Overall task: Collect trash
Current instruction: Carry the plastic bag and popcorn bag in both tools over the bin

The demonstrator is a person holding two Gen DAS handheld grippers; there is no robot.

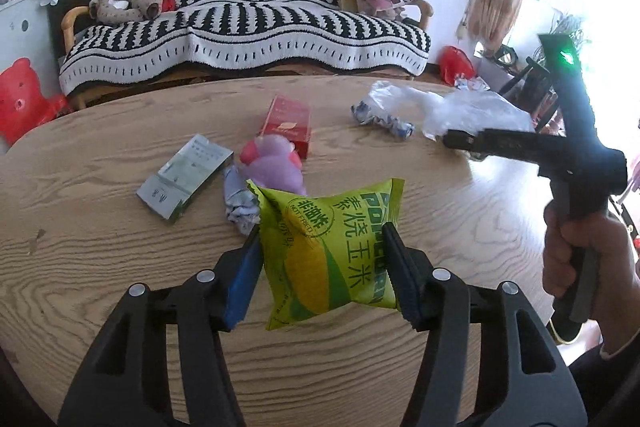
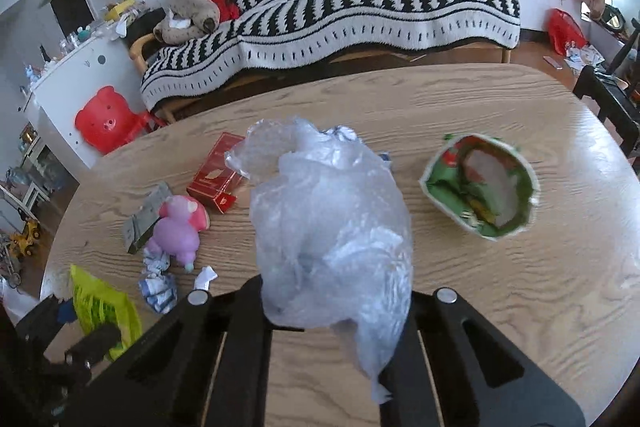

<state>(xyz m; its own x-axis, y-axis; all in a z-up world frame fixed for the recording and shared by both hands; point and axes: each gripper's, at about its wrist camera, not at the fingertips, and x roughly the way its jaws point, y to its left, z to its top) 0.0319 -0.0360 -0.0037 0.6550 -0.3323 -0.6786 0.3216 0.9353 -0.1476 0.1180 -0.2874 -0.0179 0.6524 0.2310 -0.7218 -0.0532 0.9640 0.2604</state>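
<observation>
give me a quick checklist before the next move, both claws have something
1. Left claw grips the popcorn bag: ok, pads press both sides and it is clear of the table.
2. Right claw holds the plastic bag: ok, shut on its lower end.
3. Plastic bag mouth open for loading: cannot tell, it is crumpled.
4. Claws apart from each other: ok.
5. Trash left on the table: not ok, green wrapper, red box, crumpled paper remain.
6. Purple toy kept out of the trash: ok, untouched.
</observation>
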